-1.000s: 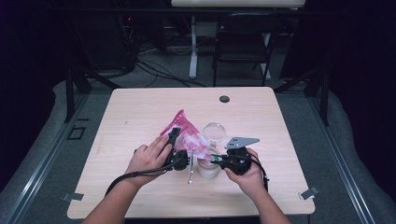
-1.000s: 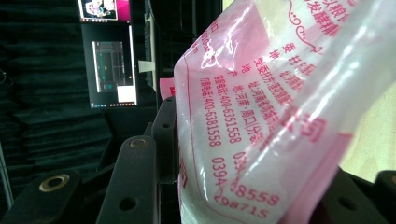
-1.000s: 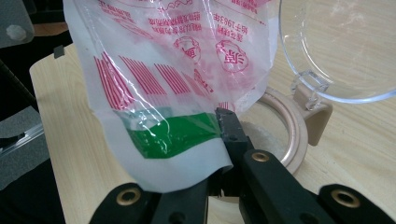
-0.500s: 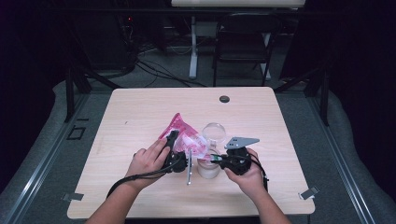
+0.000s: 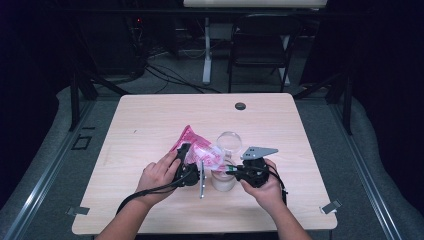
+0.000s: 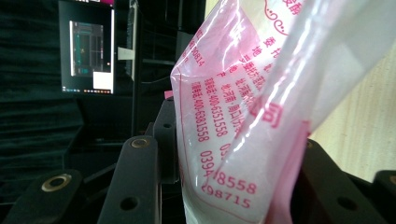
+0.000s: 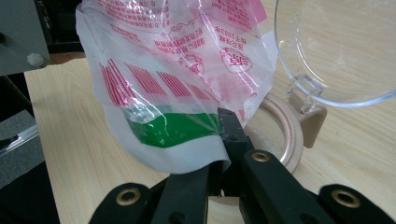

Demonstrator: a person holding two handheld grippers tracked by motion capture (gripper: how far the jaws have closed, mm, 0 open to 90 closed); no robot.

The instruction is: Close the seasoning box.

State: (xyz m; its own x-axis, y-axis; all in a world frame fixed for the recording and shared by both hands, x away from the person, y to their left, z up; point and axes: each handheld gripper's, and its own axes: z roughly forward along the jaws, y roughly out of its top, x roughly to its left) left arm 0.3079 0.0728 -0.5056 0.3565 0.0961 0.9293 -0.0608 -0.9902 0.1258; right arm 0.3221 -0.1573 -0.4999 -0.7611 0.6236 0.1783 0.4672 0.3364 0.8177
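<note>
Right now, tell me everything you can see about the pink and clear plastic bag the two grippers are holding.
The plastic bag is thin, crinkled film, partly clear and partly pink, printed with red characters, phone-like numbers, red stripes and a green band. It holds whitish contents. It hangs tilted above the tan jar, whose clear hinged lid stands open. The left gripper clamps one end, the right gripper pinches the bottom edge by the green band. It sits over the wooden table.
</note>
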